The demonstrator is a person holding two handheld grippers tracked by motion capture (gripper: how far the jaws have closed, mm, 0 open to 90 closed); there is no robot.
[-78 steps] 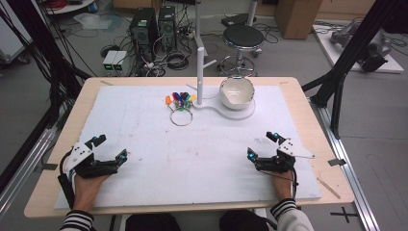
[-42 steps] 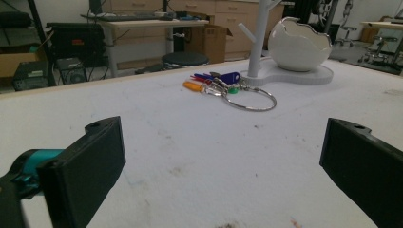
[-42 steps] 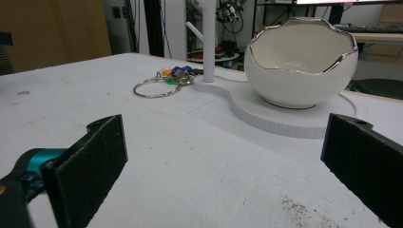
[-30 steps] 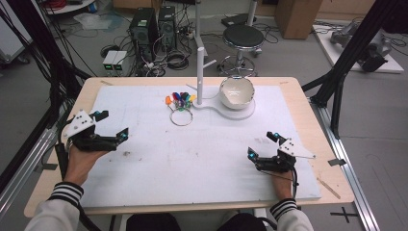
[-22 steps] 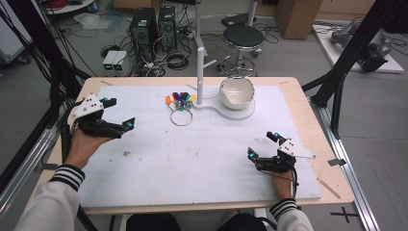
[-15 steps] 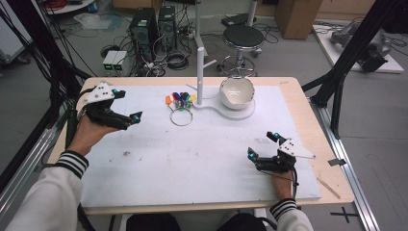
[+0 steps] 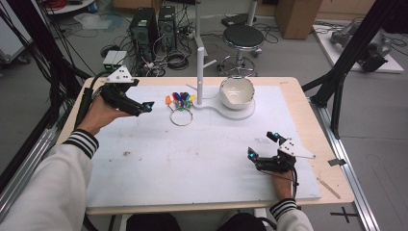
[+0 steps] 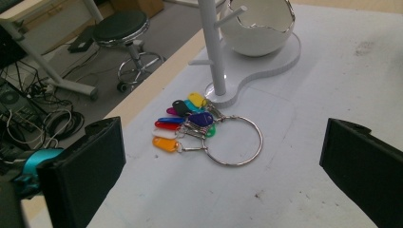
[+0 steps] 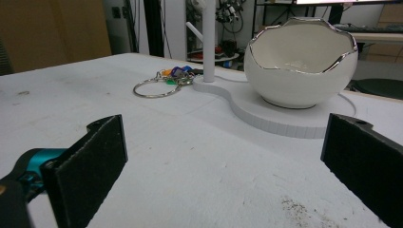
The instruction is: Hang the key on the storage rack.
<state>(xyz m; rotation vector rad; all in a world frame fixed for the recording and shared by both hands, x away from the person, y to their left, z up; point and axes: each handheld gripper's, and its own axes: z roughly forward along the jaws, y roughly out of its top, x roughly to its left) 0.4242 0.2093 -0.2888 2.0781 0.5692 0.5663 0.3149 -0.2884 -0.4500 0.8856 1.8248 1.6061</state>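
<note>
Your left gripper (image 7: 139,107) hangs over the far-left part of the white mat (image 7: 202,159), jaws spread wide and holding nothing. The key ring (image 8: 235,141) with its coloured tags (image 8: 183,121) lies flat on the mat ahead of those jaws, centred in the gap between them in the left gripper view and not touching them, just beside the foot of the white peg stand (image 7: 200,72). Your right gripper (image 7: 262,153) rests near the mat's right front, jaws also wide and empty, well apart from the ring, facing the white egg-shaped bowl (image 9: 302,66).
</note>
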